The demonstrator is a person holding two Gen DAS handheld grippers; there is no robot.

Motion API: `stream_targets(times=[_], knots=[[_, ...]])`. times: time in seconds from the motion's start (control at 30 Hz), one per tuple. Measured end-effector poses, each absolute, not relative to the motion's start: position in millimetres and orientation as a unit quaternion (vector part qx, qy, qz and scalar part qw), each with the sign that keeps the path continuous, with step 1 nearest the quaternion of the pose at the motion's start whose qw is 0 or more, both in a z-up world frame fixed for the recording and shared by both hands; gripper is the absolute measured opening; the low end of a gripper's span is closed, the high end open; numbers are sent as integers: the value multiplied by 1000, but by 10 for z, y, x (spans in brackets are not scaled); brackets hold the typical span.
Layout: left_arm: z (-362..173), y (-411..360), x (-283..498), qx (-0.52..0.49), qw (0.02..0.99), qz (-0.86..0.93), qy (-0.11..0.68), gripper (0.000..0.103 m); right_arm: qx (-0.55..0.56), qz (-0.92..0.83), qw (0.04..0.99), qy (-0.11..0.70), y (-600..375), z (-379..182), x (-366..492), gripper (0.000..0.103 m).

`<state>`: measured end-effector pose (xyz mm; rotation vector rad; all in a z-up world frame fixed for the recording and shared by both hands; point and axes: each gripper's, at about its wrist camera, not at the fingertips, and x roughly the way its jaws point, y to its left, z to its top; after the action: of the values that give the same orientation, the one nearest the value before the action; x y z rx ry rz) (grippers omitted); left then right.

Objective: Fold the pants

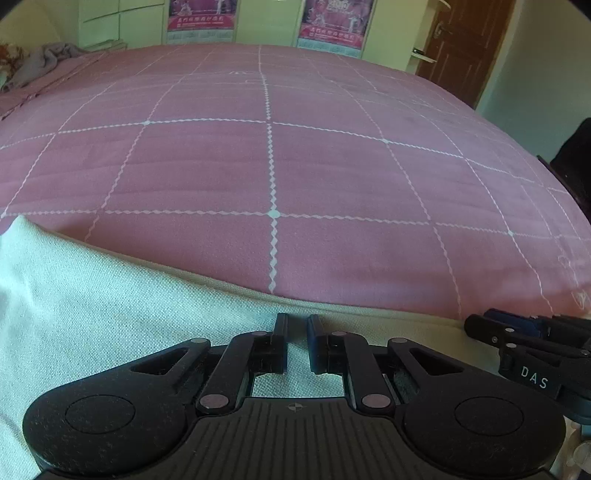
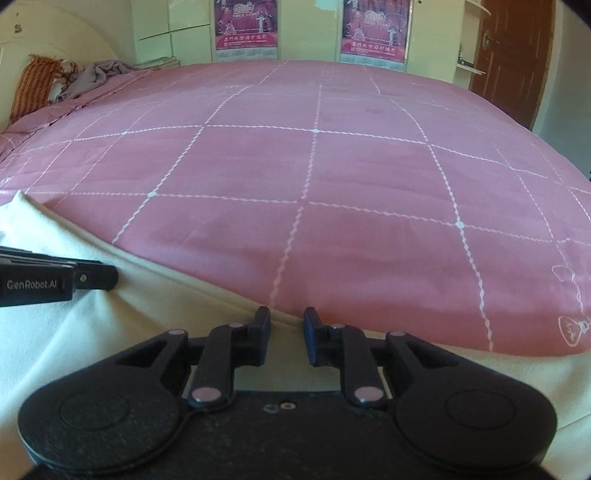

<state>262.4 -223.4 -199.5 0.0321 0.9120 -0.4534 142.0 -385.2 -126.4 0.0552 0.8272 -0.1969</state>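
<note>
Cream woven pants (image 1: 92,314) lie over the near part of a pink bed (image 1: 332,177); their far edge runs slanting from upper left to lower right. My left gripper (image 1: 297,321) is shut on the pants, with cloth bunched between its narrow-set fingers right at that edge. In the right wrist view the pants (image 2: 92,332) fill the lower left, and my right gripper (image 2: 286,319) is shut on their edge where it meets the bed cover (image 2: 332,166). Each gripper shows in the other's view: the right gripper (image 1: 480,326) to the right, the left gripper (image 2: 109,277) to the left.
The pink cover with a white grid stretches far ahead. An orange pillow (image 2: 33,85) and a crumpled grey blanket (image 2: 99,72) lie at the far left. Behind the bed stand a pale wardrobe with posters (image 2: 245,29) and a brown door (image 2: 517,55).
</note>
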Motion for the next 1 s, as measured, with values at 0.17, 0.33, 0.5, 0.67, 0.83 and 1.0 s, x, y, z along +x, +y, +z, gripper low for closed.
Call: stream_targets(times=[0.17, 0.33, 0.5, 0.67, 0.83, 1.0], knots=[[-1843, -2110, 2412, 24, 872, -228, 432, 13, 53, -88, 919, 380, -3984, -1041, 1345, 28], [-1822, -1884, 2116, 28, 869, -232, 436, 13, 36, 6, 913, 405, -3932, -1005, 1432, 33], [-1877, -1775, 2109, 28, 862, -231, 450, 13, -18, 64, 902, 427, -3702, -1100, 1613, 36], [-1903, -1873, 2349, 37, 866, -215, 449, 13, -33, 121, 889, 441, -3617, -1118, 1692, 30], [-1923, -1986, 2569, 33, 867, -209, 452, 13, -98, 141, 882, 438, -3505, -1135, 1687, 20], [-1878, -1973, 2554, 35, 871, -208, 443, 13, -163, 140, 883, 418, -3340, -1134, 1597, 2]])
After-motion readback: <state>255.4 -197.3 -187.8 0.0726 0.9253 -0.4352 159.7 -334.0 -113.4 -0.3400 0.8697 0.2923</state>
